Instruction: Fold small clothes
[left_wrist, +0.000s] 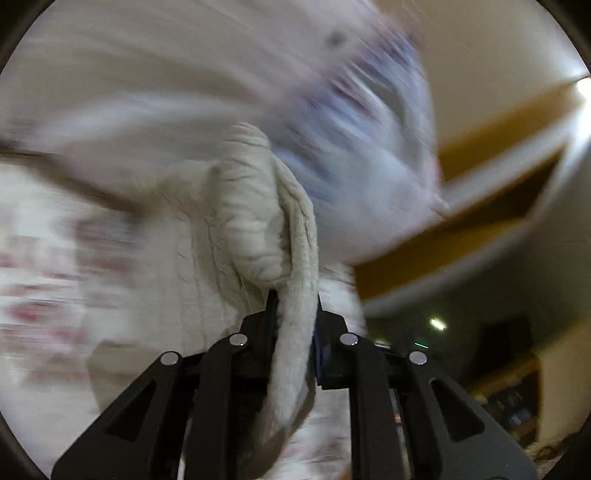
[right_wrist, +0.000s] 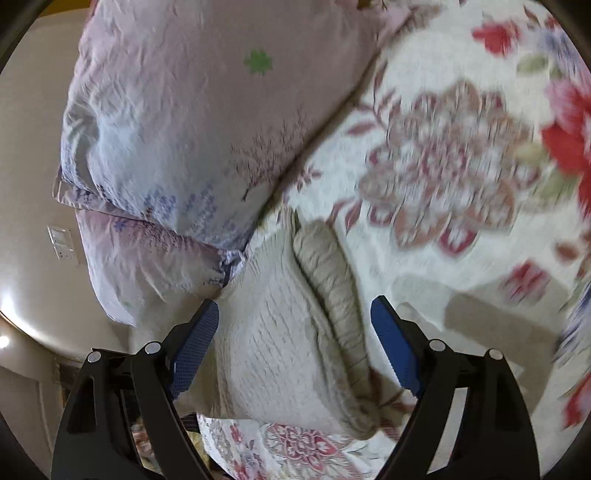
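A small cream ribbed knit garment hangs bunched from my left gripper, which is shut on a fold of it; the view around it is motion-blurred. In the right wrist view the same garment lies partly on the floral bedspread, with its ribbed cuff running between the fingers. My right gripper is open, its blue pads either side of the garment and not touching it.
Two pale lilac printed pillows lie to the left of the garment, stacked at the head of the bed. A beige wall with a switch plate is at far left. A yellow-brown ceiling recess shows right.
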